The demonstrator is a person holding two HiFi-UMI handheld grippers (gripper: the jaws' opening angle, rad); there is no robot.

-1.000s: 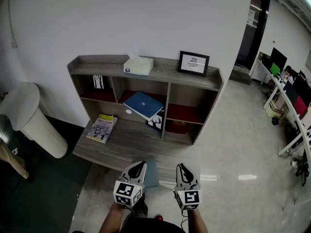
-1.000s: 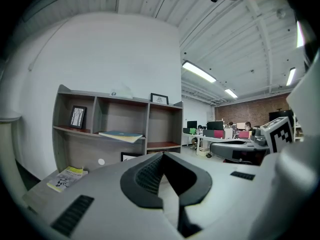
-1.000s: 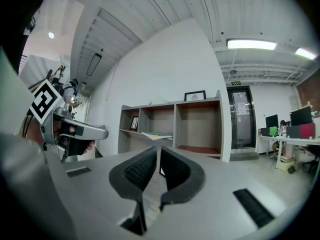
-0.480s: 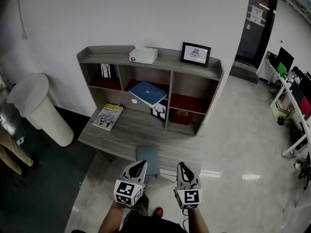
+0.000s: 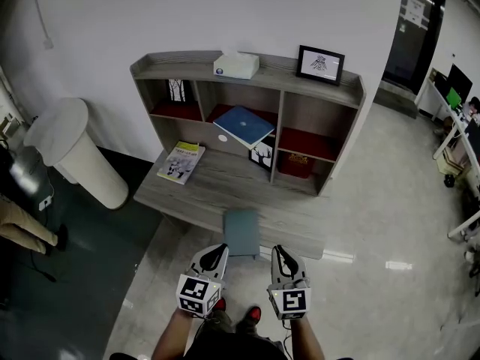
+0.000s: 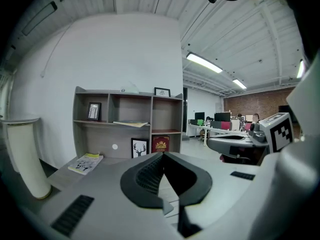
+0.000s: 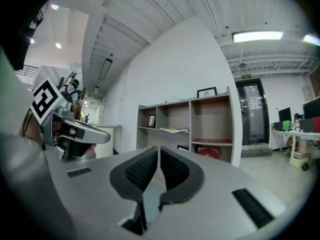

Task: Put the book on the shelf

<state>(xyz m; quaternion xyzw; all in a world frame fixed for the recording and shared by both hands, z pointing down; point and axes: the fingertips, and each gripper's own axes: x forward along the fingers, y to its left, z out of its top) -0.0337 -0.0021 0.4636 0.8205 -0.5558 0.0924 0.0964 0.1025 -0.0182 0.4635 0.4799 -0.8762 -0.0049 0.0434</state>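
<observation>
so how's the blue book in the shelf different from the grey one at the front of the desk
The blue book is bright blue; the grey book is dull grey-green. The blue book lies askew in the middle compartment, a corner poking out; the grey book lies square at the desk's front edge. Both are closed and lie flat.

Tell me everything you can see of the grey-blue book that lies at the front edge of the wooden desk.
The grey-blue book is a thin, plain rectangle with a closed, matte cover; no print can be made out. It lies flat on the grey wooden desk, near the middle of the front edge, and its near end seems to stick out past that edge. Nothing lies on it. The left gripper and the right gripper are close to it, but neither touches it.
</observation>
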